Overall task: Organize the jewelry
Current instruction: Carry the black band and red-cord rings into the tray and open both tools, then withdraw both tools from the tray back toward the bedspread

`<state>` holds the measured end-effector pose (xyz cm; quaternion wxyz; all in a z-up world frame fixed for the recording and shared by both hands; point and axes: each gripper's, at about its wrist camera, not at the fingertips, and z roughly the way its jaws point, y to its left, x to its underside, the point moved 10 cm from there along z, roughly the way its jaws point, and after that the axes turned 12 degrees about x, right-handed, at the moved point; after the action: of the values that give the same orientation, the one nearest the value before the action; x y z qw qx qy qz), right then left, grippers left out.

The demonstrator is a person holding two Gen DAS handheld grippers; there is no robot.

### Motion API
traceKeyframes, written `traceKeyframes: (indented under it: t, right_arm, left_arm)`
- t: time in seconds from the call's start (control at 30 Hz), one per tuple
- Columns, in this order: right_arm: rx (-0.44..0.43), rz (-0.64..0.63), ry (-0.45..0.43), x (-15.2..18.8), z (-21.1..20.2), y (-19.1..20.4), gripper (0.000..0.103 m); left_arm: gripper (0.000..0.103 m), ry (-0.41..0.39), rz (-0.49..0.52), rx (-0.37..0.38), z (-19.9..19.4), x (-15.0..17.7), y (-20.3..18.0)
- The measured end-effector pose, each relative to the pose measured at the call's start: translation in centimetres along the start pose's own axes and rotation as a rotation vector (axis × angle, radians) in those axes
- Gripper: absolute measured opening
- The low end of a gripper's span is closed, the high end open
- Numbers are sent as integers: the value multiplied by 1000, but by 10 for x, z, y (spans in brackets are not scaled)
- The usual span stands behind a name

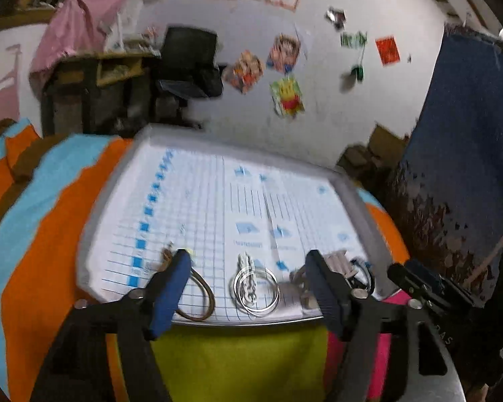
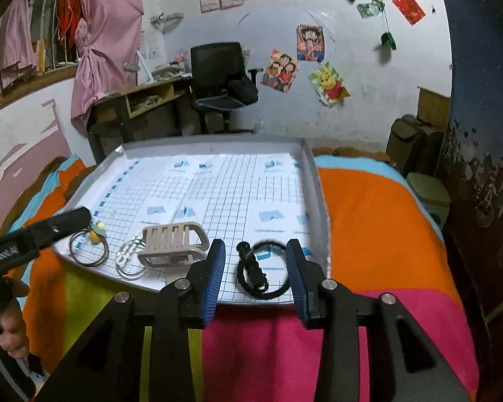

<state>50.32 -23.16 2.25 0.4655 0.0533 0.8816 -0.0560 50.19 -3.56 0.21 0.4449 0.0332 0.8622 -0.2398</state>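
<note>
Right wrist view: right gripper [image 2: 255, 268] spread wide, straddling the black cord bracelet [image 2: 261, 269] at the near edge of the grey grid-lined tray [image 2: 315, 181].
Left gripper [image 1: 248, 288] also apart over the silver ring bangles [image 1: 256, 289]. Lower squarely, pinch the cord's thick clasp, lift straight toward the beige slotted rack [image 2: 174, 243].

Blue-gridded white tray [image 2: 313, 181], black bracelet [image 2: 263, 269], beige rack [image 2: 172, 243], orange-pink-lime blanket [image 2: 369, 217]

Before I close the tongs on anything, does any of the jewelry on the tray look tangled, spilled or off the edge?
Nothing spilled. The silver rings overlap each other and touch the beige rack, so they may snag. The brown bangle and the black bracelet lie near the tray's front edge. Both tongs are open.
</note>
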Motion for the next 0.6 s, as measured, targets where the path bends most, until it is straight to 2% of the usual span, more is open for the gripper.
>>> traceKeyframes:
  t: [0.07,0.1,0.13,0.17,0.27,0.37,0.43,0.6]
  right_arm:
    - [-2,4,-42,-6,-18,-4,34]
    - [-3,4,-60,-9,-26,-5,38]
    - [-4,6,-84,-11,-37,-7,46]
    - [-8,8,-104,-14,-45,-9,50]
    - [-24,3,-183,-20,-82,-13,63]
    - [-39,-3,-237,-19,-117,-13,76]
    - [-44,-6,-269,-15,-138,-14,90]
    - [-65,-13,-344,-1,-194,-15,96]
  left_arm:
    - [79,-20,9,-4,-13,-1,-4]
    - [81,-35,16,-13,-21,-2,-5]
    - [87,-55,28,-24,-31,-2,-8]
    - [93,-71,36,-31,-38,-2,-10]
    - [103,-173,76,-64,-76,-3,-20]
    - [103,-234,115,-81,-106,-1,-30]
    - [103,-249,148,-94,-125,4,-36]
    - [103,-293,192,-96,-172,22,-47]
